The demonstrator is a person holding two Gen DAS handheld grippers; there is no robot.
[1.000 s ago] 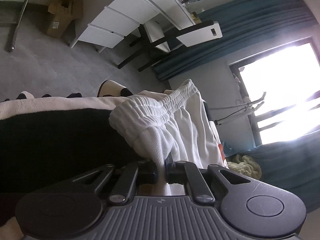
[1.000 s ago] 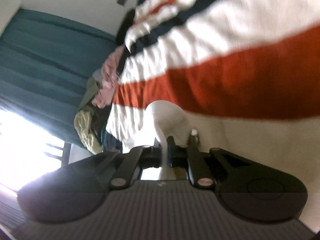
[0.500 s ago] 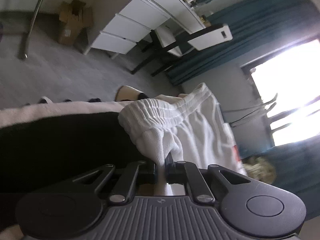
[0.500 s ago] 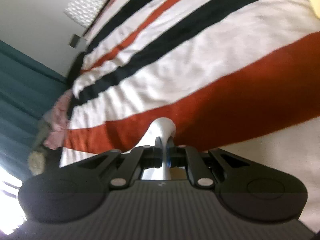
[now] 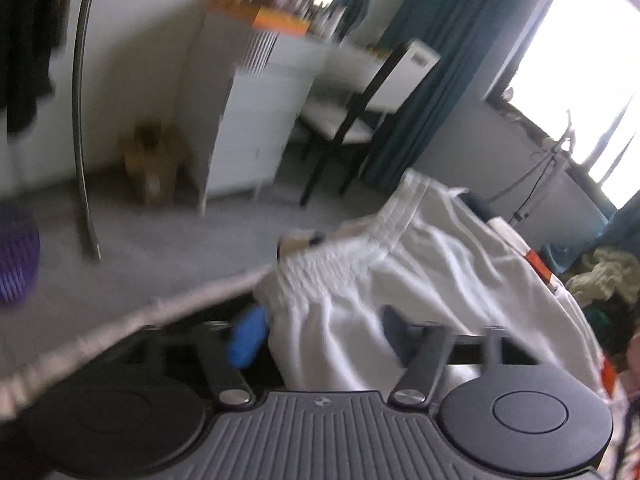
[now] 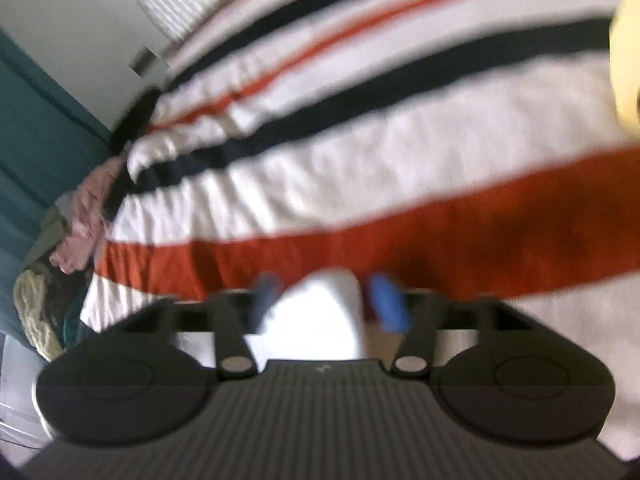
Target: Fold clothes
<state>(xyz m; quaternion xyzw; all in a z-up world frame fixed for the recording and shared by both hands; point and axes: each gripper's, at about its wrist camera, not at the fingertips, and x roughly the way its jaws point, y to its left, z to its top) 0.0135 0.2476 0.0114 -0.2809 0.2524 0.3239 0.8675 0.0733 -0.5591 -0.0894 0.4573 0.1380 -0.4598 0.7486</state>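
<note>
Over the striped bed, releasing the white shorts from the left gripper and right gripper, both jaws opening around cloth, risking snagging and undoing the fold.

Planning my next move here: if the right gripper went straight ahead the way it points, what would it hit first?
Probably the white garment lying between the opening jaws of the right gripper. Just past it comes the striped bedcover, likely its red band, though blur makes depth uncertain.
</note>
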